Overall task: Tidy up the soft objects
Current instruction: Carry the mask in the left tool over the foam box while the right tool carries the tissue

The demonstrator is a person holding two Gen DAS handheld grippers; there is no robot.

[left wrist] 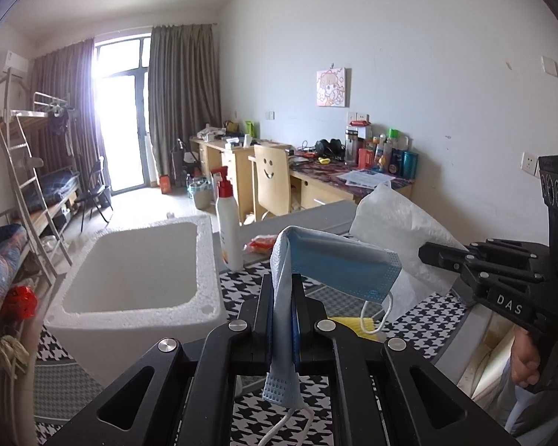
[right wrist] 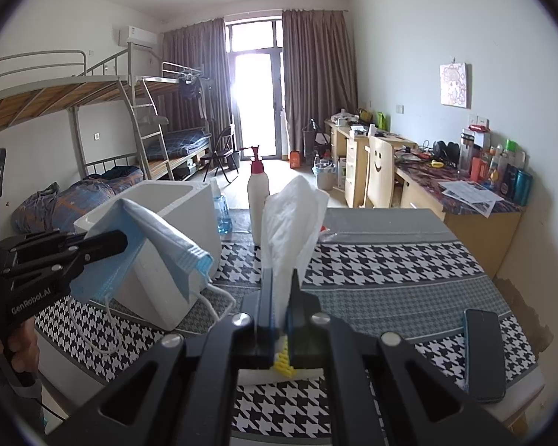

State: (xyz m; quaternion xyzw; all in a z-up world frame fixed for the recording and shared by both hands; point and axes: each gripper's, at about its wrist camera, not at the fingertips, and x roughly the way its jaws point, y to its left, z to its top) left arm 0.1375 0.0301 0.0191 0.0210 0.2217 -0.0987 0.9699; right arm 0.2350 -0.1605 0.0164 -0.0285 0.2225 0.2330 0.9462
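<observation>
My left gripper [left wrist: 282, 290] is shut on a blue face mask [left wrist: 338, 264], held above the houndstooth table; its ear loops hang down. The mask also shows in the right wrist view [right wrist: 156, 245], clamped in the left gripper [right wrist: 124, 239] in front of the white foam box [right wrist: 189, 200]. My right gripper [right wrist: 281, 278] is shut on a white tissue [right wrist: 290, 215] that stands up between its fingers. In the left wrist view the tissue [left wrist: 398, 230] is held by the right gripper [left wrist: 424, 251] to the right of the mask. The foam box [left wrist: 137, 271] is open and looks empty.
A white spray bottle [left wrist: 228, 223] with a red top stands by the box. A blue-liquid bottle [right wrist: 221, 215] is behind it. A dark phone [right wrist: 483, 353] lies at the table's right edge. A yellow item [right wrist: 283, 362] lies under the right gripper. An orange packet [left wrist: 262, 242] lies further back.
</observation>
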